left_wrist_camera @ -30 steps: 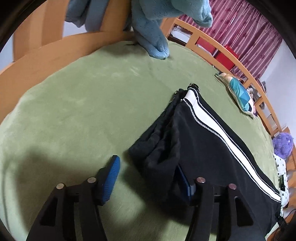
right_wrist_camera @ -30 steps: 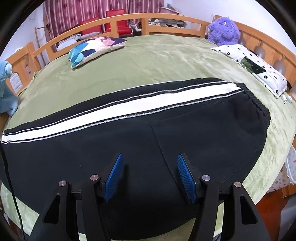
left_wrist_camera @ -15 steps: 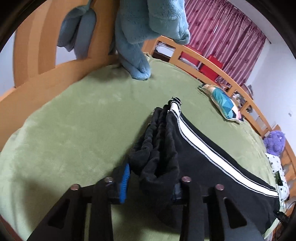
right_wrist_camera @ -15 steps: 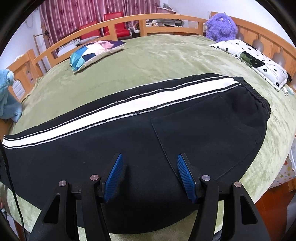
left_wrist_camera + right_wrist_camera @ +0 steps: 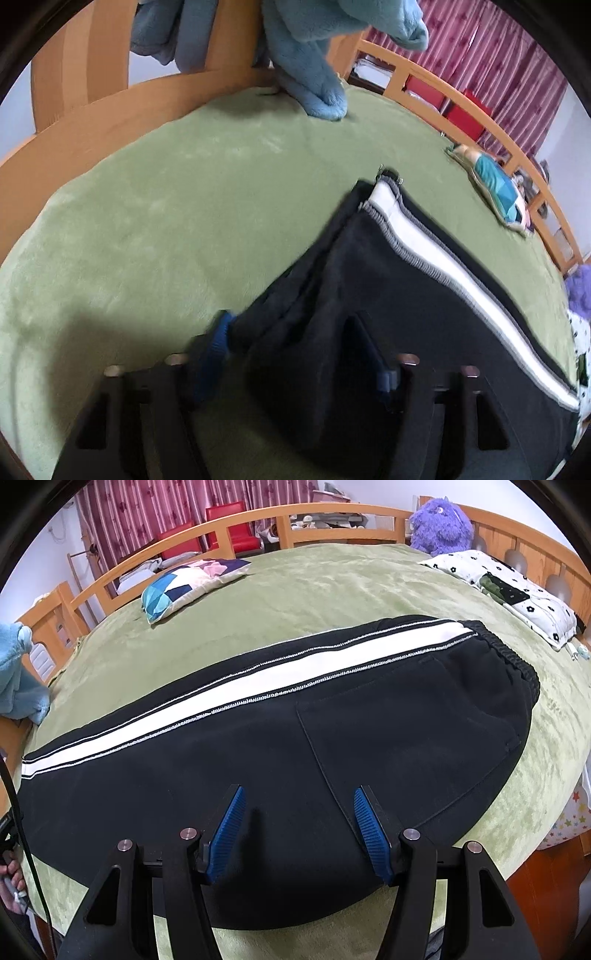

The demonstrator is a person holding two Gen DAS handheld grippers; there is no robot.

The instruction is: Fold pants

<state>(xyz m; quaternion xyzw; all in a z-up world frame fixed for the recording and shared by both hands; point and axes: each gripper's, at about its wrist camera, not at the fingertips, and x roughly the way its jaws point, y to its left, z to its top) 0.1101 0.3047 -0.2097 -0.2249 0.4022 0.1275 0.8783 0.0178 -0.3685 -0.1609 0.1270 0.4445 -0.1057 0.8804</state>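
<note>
Black pants with a white side stripe lie flat across the green bed cover, elastic waistband to the right. In the left wrist view the leg end of the pants bunches up between the fingers. My left gripper is shut on that bunched black fabric, and its right pad is mostly hidden by cloth. My right gripper stands open just above the seat of the pants near the back pocket, with nothing pinched between its blue pads.
A wooden rail rings the bed. A blue plush cloth hangs over the rail ahead of the left gripper. A patterned pillow, a purple plush toy and a flowered white pillow lie at the far side. A hand shows at lower left.
My left gripper has closed on the leg end of the pants, gathering the fabric between its pads, and the view has shifted slightly. The right gripper has stayed open and still.
</note>
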